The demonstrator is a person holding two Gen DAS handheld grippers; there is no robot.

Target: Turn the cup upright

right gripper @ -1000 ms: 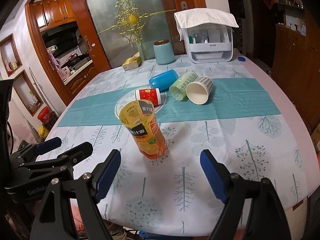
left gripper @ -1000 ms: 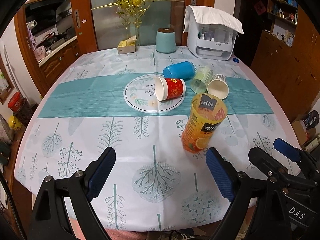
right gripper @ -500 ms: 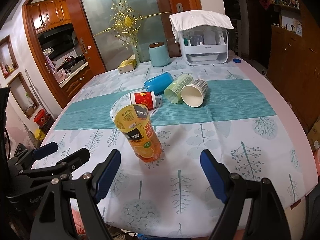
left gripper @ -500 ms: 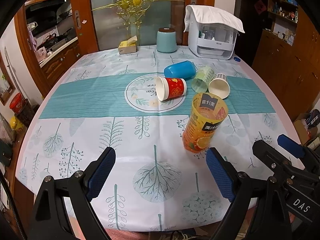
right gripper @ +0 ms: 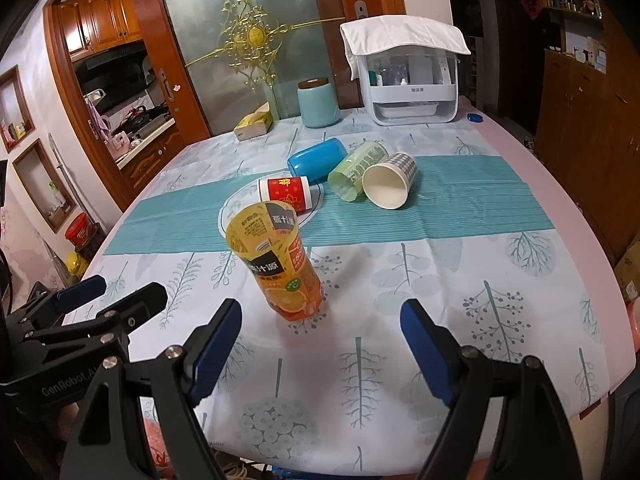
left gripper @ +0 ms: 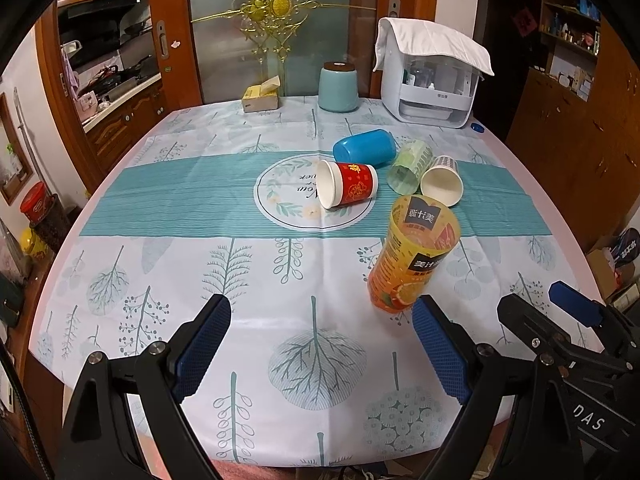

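One cup (left gripper: 412,256) is standing upright on the counter (left gripper: 160,272), nearest the cameras; four cups (left gripper: 392,172) are lying clustered behind it.

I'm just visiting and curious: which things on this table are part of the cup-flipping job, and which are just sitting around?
Part of the job:
orange cup, upright
red cup, lying
blue cup, lying
green cup, lying
checked cup, lying

Just sitting around:
teal jar
tissue box
white appliance

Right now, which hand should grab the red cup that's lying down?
Probably the left gripper. The red cup lies almost straight ahead of its open jaws, path bare. From the right gripper, the upright orange cup stands in the way.
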